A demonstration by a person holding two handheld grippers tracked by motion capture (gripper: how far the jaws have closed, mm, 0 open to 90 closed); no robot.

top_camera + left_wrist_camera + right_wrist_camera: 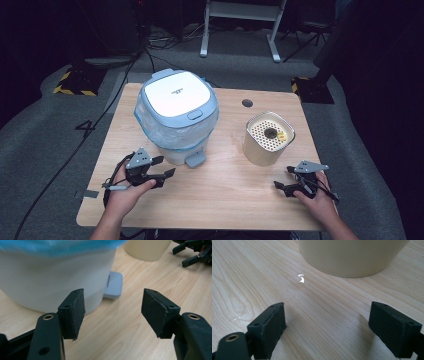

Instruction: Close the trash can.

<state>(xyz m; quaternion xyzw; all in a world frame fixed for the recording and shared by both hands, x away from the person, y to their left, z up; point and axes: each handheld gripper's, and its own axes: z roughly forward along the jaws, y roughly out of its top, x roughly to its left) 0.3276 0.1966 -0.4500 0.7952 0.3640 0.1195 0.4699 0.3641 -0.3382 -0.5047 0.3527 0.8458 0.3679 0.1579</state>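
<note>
Both the left hand-held gripper [165,167] and right hand-held gripper [284,178] rest on the desk [225,185], jaws apart. The cream canister [268,138] looks rigid, smooth, probably light; grip its sidewalls low.

Table [220,200]: bears everything named here.
Pedal bin [177,115]: on the left half of the table, toward the far edge, lid on top.
Pedal [195,159]: at the bin's base, on the side facing the person.
Canister [268,139]: on the right half, well apart from the bin, with a perforated insert in its top.
Left gripper [164,167]: near the front left, just before the bin and left of its pedal, jaws spread.
Right gripper [283,178]: near the front right, before the canister, jaws spread.
Hole in tabletop [247,103]: behind the canister, near the far edge.
</note>
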